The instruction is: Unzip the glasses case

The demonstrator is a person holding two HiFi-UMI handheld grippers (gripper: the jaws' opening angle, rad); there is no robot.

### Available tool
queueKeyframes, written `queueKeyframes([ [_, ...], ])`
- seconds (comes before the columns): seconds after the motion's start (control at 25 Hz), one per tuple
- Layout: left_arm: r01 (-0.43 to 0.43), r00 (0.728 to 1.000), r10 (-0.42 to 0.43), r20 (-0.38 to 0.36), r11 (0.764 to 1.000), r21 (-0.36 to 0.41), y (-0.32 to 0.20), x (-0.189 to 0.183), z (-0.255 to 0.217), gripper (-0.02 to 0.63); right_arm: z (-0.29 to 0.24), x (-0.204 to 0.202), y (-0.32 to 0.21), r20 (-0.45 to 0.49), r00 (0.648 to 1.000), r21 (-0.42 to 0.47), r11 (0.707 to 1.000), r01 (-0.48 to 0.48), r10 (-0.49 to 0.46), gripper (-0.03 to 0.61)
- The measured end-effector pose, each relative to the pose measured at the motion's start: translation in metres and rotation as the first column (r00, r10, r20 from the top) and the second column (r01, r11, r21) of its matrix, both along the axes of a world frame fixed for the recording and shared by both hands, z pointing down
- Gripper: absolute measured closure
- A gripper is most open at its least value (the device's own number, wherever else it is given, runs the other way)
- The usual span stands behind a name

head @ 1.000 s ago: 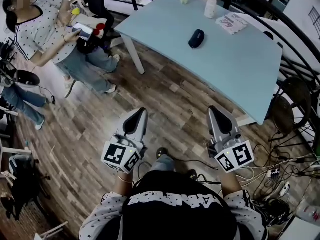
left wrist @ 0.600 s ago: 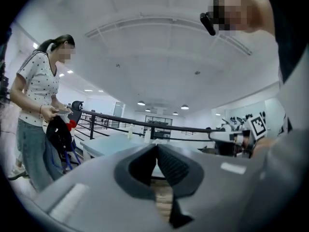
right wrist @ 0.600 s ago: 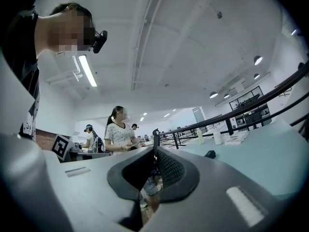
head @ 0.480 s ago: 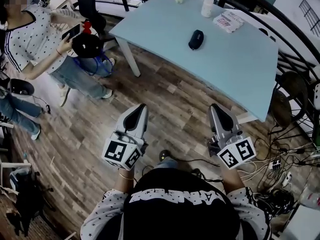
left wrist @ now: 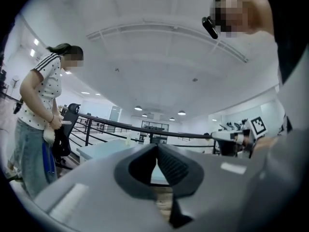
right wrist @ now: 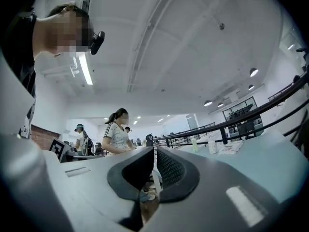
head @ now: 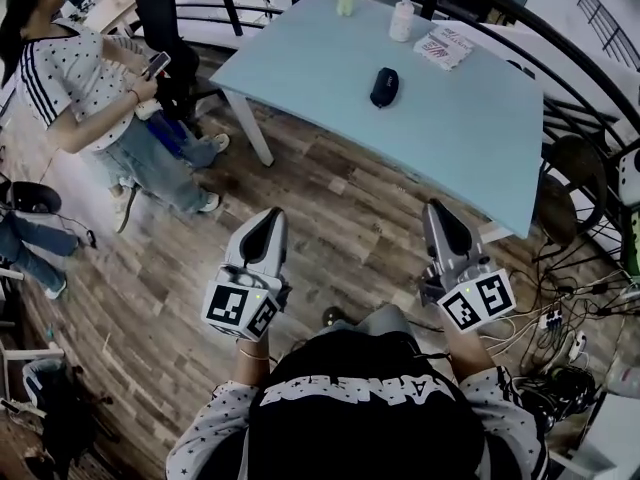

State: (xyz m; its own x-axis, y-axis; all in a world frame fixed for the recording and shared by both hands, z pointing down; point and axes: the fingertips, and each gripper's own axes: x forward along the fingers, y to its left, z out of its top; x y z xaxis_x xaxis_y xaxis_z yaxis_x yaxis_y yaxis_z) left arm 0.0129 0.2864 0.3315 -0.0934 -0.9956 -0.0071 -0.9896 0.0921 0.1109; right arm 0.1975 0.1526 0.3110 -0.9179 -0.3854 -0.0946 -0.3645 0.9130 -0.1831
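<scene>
The glasses case (head: 384, 86) is a small dark oval pouch lying zipped on the light blue table (head: 470, 128), toward its far side. Both grippers hang over the wooden floor, well short of the table and apart from the case. In the head view my left gripper (head: 270, 216) is at the lower left and my right gripper (head: 437, 209) at the lower right, both pointing toward the table. The left gripper (left wrist: 157, 146) has its jaws together with nothing between them. So does the right gripper (right wrist: 154, 150). The case is not visible in either gripper view.
A person (head: 85, 78) stands at the left holding a phone, beside a black chair (head: 160, 13). Two bottles (head: 402, 18) and a paper packet (head: 443, 46) sit at the table's far end. A black railing (head: 590, 98) runs behind; cables (head: 560, 343) lie on the floor at the right.
Both grippers have drifted a little toward the table with the wearer. Their jaws stay as they were. The person at the left has straightened up and shifted beside the chair.
</scene>
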Motion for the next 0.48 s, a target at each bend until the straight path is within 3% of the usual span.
queueKeyframes([
  [0.16, -0.085, 0.995, 0.084, 0.05, 0.996, 0.013, -0.005, 0.019, -0.004, 0.614, -0.007, 0.004, -0.01, 0.027, 0.999, 0.027, 0.999, -0.021, 0.021, 0.581],
  [0.48, 0.013, 0.999, -0.014, 0.032, 1.0, 0.016, -0.028, -0.011, -0.007, 0.614, -0.004, -0.04, -0.041, 0.022, 0.997, 0.029, 0.997, 0.07, -0.07, 0.581],
])
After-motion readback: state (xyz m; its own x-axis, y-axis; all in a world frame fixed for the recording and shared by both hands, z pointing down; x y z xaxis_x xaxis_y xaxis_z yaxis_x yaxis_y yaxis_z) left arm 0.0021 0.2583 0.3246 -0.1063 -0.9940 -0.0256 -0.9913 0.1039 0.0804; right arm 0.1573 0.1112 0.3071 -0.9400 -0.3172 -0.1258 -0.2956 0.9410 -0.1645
